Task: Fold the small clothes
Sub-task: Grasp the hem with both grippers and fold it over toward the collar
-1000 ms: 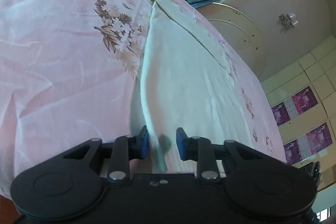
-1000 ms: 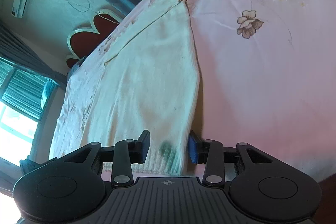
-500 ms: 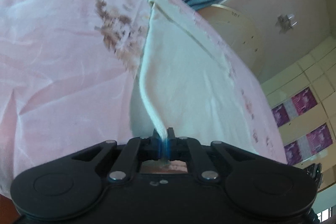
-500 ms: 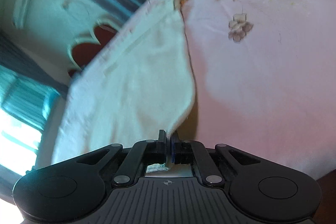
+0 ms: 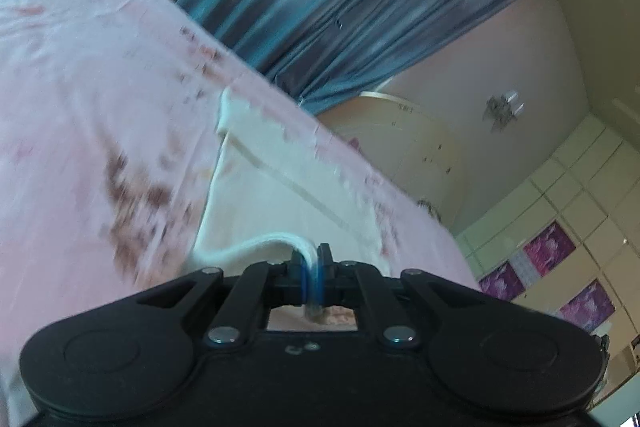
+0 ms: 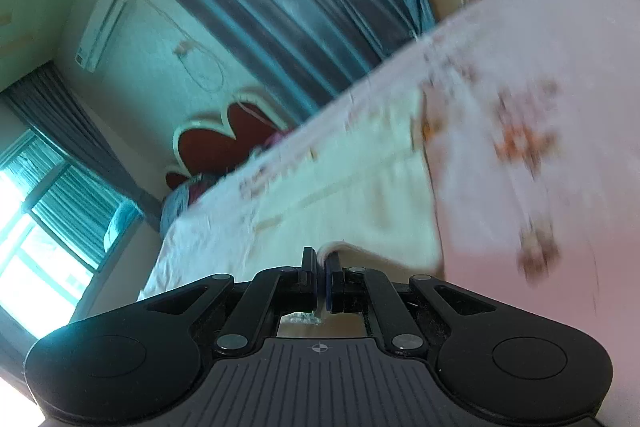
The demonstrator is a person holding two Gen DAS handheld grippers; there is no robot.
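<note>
A bed (image 5: 72,75) carries everything, spread with a pale pink sheet (image 6: 560,187) printed with brown and orange flower sprays (blurred in both views). Directly on the sheet lies a cream garment (image 5: 280,203), flat over most of its length, its far end reaching toward the bed's far edge. Its near hem is lifted off the sheet at two corners.

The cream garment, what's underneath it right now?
The cream garment lies on the pink floral bedsheet; both grippers pinch its lifted near hem. The sheet beneath it is covered.
</note>
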